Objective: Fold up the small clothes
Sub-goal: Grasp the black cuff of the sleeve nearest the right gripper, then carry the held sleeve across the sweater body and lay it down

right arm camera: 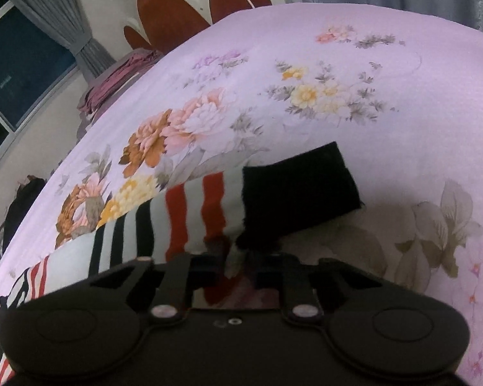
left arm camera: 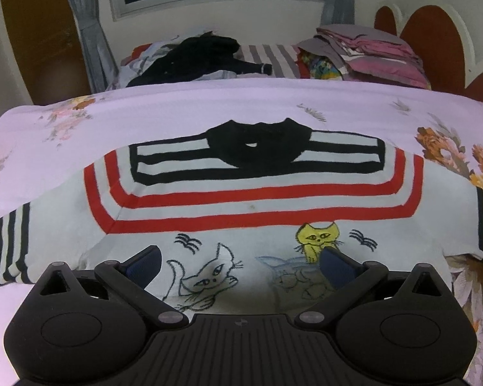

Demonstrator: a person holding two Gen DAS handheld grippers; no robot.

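A small white sweater (left arm camera: 251, 199) with red and black stripes, a black collar and cat drawings lies flat on the floral bedspread (left arm camera: 177, 106). My left gripper (left arm camera: 241, 265) hovers over its lower front, fingers wide apart with nothing between them. In the right wrist view the sweater's striped sleeve (right arm camera: 193, 215) with its black cuff (right arm camera: 299, 189) stretches across the bedspread (right arm camera: 338, 74). My right gripper (right arm camera: 236, 252) is shut on the sleeve's near edge, close to the cuff.
At the far end of the bed lie a dark garment pile (left arm camera: 203, 58) and a stack of pink and grey folded clothes (left arm camera: 370, 51). A window with grey curtains (left arm camera: 90, 29) and a brown-and-white headboard (left arm camera: 434, 32) stand behind.
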